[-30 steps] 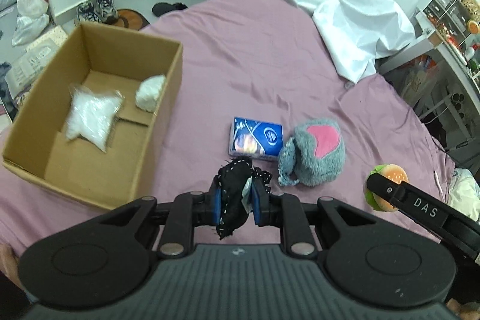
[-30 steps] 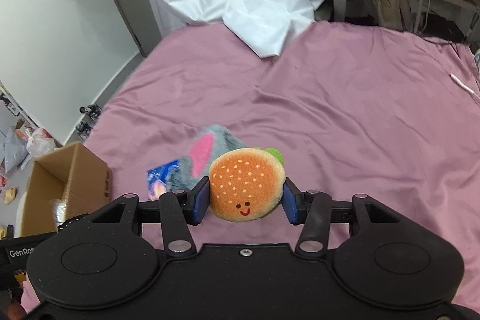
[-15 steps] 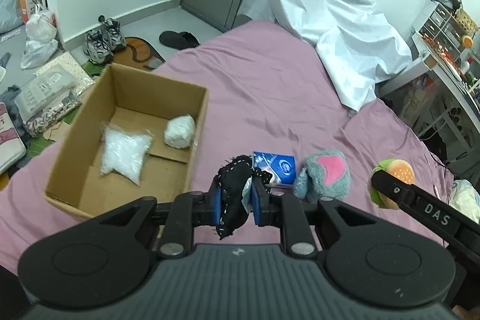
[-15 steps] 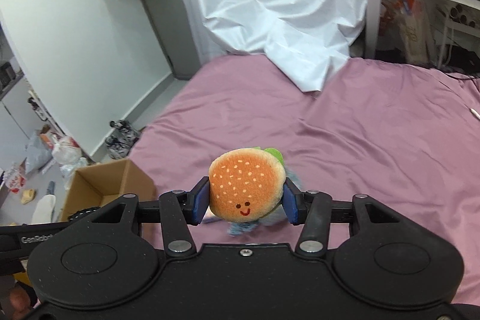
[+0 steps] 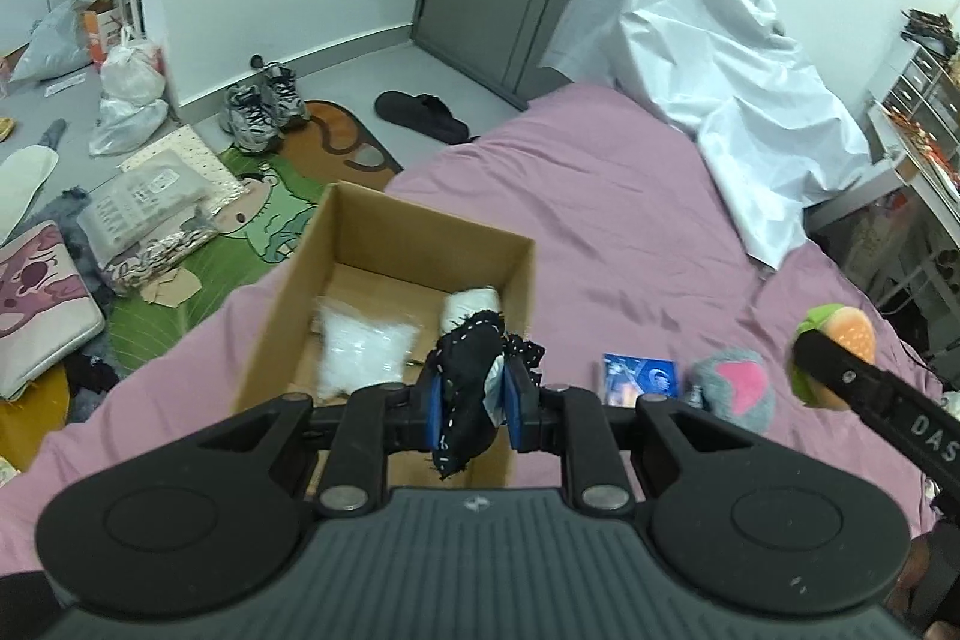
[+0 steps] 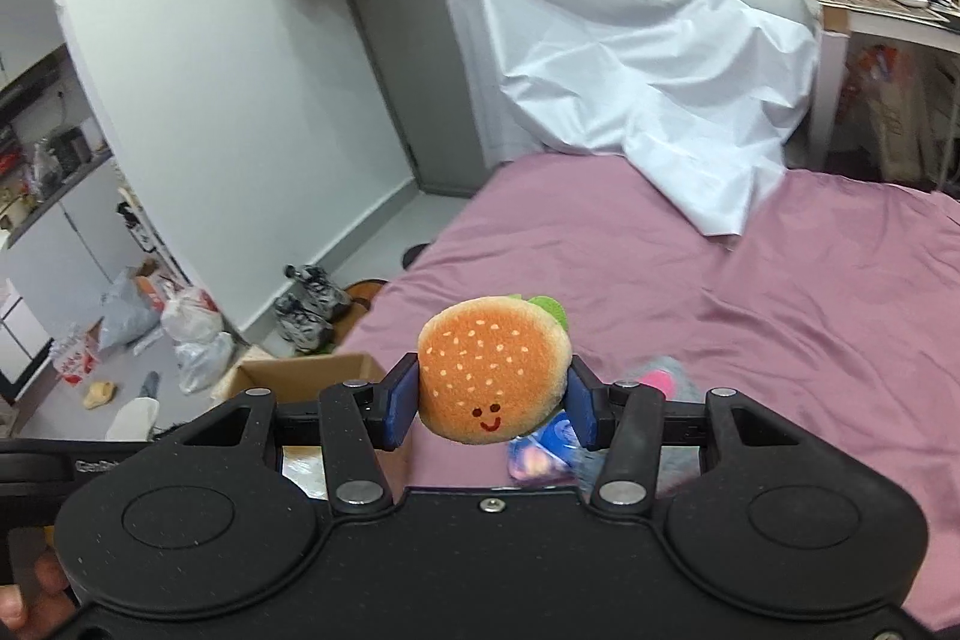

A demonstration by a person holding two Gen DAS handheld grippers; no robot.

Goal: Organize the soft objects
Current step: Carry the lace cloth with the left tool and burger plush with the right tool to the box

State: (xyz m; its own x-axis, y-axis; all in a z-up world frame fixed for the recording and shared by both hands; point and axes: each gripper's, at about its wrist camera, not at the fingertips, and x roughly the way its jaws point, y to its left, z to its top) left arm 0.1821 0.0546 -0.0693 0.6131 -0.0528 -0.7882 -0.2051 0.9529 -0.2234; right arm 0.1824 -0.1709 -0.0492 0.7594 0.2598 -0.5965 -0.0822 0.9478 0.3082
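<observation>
Left hand-held gripper [image 5: 470,403]: blue pads pinched tight on a black cloth item with white stitching [image 5: 465,382], which bunches above the pads and hangs below them. It is held in the air above the near right part of an open cardboard box [image 5: 282,322].

Cardboard box: set on the pink bed sheet [image 5: 600,232] near the bed's left edge. A clear bag of white filling [image 5: 363,352] is seen lying on the box floor, and a white rolled bundle [image 5: 471,304] beside it against the right wall.

Right hand-held gripper [image 6: 492,403]: pads partly apart and pressed on either side of a burger plush [image 6: 493,376], smiling face toward the camera, green lettuce edge at the back. It is carried clear of the bed.

On the sheet to the right of the box: a blue packet [image 5: 639,379], and just beside it a grey plush with a pink patch [image 5: 729,388]. Neither is touched.

A white sheet [image 5: 708,58] is draped over something at the far end of the bed
</observation>
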